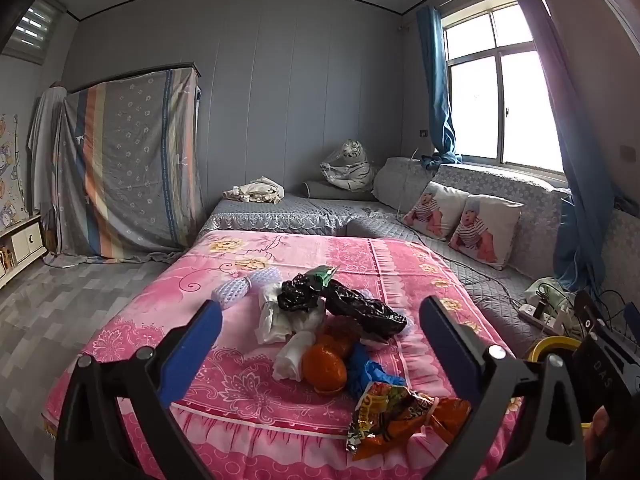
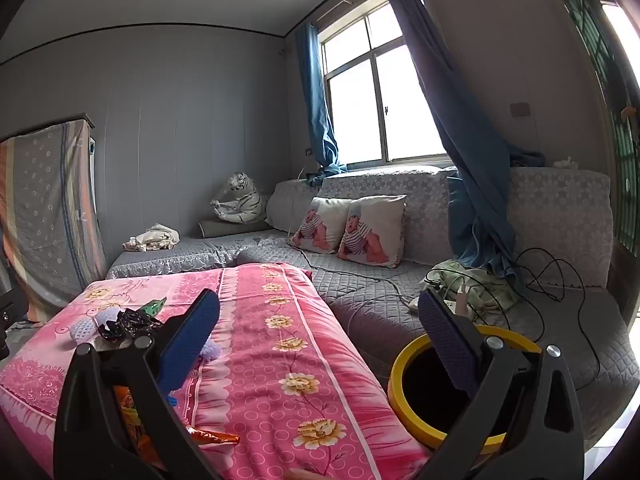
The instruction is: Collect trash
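A heap of trash lies on the pink floral bedspread (image 1: 248, 384): a crumpled black plastic bag (image 1: 352, 304), white tissue wads (image 1: 280, 316), orange peel (image 1: 324, 364), a blue glove (image 1: 366, 368), an orange snack wrapper (image 1: 400, 412), white foam netting (image 1: 236, 286) and a green wrapper (image 1: 325, 273). My left gripper (image 1: 320, 320) hovers open just short of the heap, nothing between its blue pads. My right gripper (image 2: 320, 312) is open and empty too, with the black bag (image 2: 126, 322) to its left and a yellow-rimmed bin (image 2: 404, 368) under its right finger.
A grey quilted sofa (image 2: 400, 292) wraps around the bed, carrying two baby-print cushions (image 2: 352, 228), a power strip (image 1: 540, 314) with trailing cables and a plush tiger (image 1: 348, 164). A window with blue curtains (image 2: 468, 120) sits behind. A cloth-draped wardrobe (image 1: 128, 164) stands left.
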The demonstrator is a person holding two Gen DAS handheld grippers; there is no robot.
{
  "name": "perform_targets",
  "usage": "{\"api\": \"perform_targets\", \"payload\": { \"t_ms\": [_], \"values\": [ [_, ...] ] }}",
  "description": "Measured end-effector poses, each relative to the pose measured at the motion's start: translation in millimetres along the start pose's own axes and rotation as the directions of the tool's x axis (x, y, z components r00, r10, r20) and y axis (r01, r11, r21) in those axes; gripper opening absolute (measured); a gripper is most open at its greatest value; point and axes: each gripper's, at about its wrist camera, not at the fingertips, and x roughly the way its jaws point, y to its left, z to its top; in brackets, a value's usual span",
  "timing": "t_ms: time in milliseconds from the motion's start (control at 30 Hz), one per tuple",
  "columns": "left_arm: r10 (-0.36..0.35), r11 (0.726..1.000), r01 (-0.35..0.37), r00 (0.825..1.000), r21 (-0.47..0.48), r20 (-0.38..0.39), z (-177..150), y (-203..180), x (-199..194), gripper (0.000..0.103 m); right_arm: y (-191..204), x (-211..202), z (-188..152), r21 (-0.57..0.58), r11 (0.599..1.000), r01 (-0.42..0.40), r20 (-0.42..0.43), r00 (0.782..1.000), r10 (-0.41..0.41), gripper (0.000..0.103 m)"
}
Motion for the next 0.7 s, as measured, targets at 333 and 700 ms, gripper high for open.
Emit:
{"api": "perform_targets", "payload": {
  "t_ms": [333, 700],
  "values": [
    [-0.004, 1.0, 0.004, 1.0, 0.003, -0.014, -8.0, 1.2, 2.9, 0.096, -0.2, 0.5, 0.6, -0.001, 1.0, 0.0, -0.005, 1.0, 0.0, 0.095],
    [-0.005, 1.0, 0.005, 1.0, -0.004, -0.029, -4.4, 0.3, 5.1, 0.096, -3.3, 0.0, -0.7, -0.002, 1.0, 0.002, -0.005, 1.0, -0.002, 0.095]
  ]
}}
